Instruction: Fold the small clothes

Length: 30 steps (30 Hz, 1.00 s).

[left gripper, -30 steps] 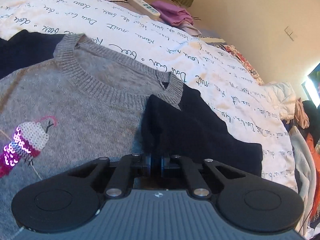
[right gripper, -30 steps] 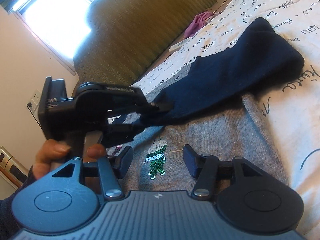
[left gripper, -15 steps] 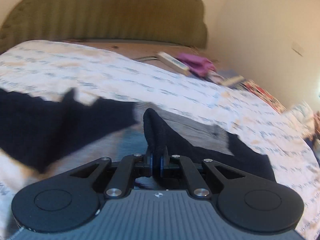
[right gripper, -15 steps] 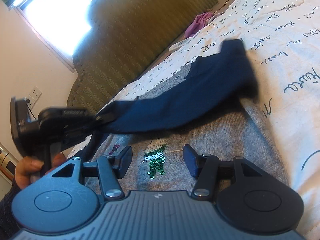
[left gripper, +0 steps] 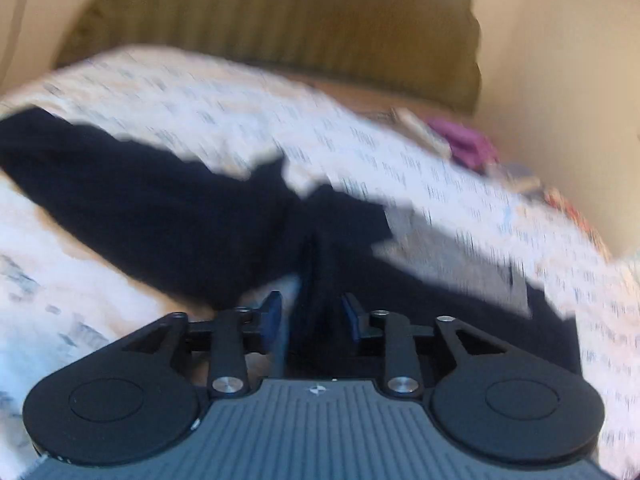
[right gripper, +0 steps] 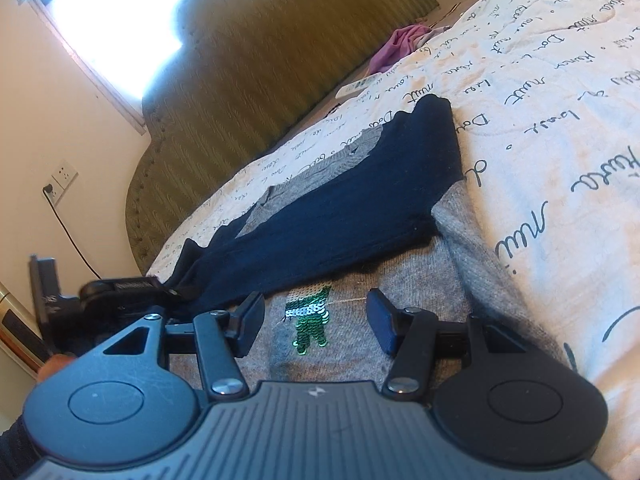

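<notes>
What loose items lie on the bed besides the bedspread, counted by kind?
Sweaters: 1, the grey sweater with navy sleeves.
Purple cloths: 1, the purple cloth near the headboard.
Power strips: 1, the white power strip.
Total: 3

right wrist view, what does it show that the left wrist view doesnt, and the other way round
Only the right wrist view shows the window, the wall socket, the green sequin patch and the right gripper, open over grey knit. Only the left wrist view shows the left gripper from behind, its jaws just opened, with dark cloth loose between them. Both show the navy sleeve across the sweater, the headboard, the script-printed bedspread and purple cloth.
</notes>
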Available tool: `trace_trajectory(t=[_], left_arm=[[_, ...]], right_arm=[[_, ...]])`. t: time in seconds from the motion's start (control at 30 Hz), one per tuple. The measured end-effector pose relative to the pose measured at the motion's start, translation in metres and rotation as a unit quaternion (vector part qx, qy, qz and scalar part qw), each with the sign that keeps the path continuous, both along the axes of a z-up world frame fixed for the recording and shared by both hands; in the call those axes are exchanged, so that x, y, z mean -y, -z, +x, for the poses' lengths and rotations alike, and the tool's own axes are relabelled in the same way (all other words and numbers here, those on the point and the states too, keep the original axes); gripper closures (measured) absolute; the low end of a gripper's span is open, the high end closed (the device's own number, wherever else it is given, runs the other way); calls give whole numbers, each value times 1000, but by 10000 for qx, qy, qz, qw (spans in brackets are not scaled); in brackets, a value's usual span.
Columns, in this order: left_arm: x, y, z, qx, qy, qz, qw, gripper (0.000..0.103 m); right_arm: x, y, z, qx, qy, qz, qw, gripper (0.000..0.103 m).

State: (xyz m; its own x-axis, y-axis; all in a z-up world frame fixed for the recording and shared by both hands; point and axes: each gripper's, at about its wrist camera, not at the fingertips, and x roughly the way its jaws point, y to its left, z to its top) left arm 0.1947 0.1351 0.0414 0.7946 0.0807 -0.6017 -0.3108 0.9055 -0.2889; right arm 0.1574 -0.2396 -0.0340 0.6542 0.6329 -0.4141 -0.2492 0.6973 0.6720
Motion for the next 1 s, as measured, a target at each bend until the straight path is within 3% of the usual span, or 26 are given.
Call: trace_trajectory(t=[0.07, 0.17, 0.23, 0.3, 0.4, 0.5, 0.57, 0.6, 0.7, 0.8, 0.93, 1.0], left_arm=[[-2, -21, -18, 618, -250, 210, 9976, 30], [7, -39, -27, 1164, -251, 553, 9913, 28], [19, -36, -14, 1034, 151, 577, 9929, 27], [35, -23, 1, 799, 520, 625, 9935, 29], [52, 1, 27, 252, 907, 661, 9934, 30], [57, 31, 50, -378, 904, 714, 9926, 29], [51, 43, 47, -281, 1046, 863, 9904, 26], [51, 45, 44, -240, 1120, 941, 9889, 25], [52, 45, 46, -255, 1121, 988, 9884, 23], [59, 42, 50, -297, 1124, 1151, 9865, 21], [28, 16, 17, 242, 762, 677, 9945, 21], [-11, 1, -9, 739, 247, 342, 9964, 7]], right_arm=[[3, -16, 0, -91, 122, -145, 9998, 42], [7, -46, 7, 393, 243, -197, 9987, 24], [-1, -64, 26, 709, 297, -576, 9954, 21], [-13, -68, 52, 750, 323, -920, 9924, 21], [-31, -57, 92, 490, 318, -1384, 9887, 21], [-48, -35, 116, 300, 193, -2312, 9723, 22], [-50, -18, 116, 442, 99, -2816, 9585, 22], [-48, -12, 108, 645, 65, -2850, 9563, 22], [-44, -9, 106, 656, 95, -2771, 9585, 21], [-52, -11, 109, 676, 60, -2962, 9527, 21], [-47, -13, 109, 679, 78, -2837, 9565, 21], [-48, -14, 109, 686, 87, -2811, 9572, 21]])
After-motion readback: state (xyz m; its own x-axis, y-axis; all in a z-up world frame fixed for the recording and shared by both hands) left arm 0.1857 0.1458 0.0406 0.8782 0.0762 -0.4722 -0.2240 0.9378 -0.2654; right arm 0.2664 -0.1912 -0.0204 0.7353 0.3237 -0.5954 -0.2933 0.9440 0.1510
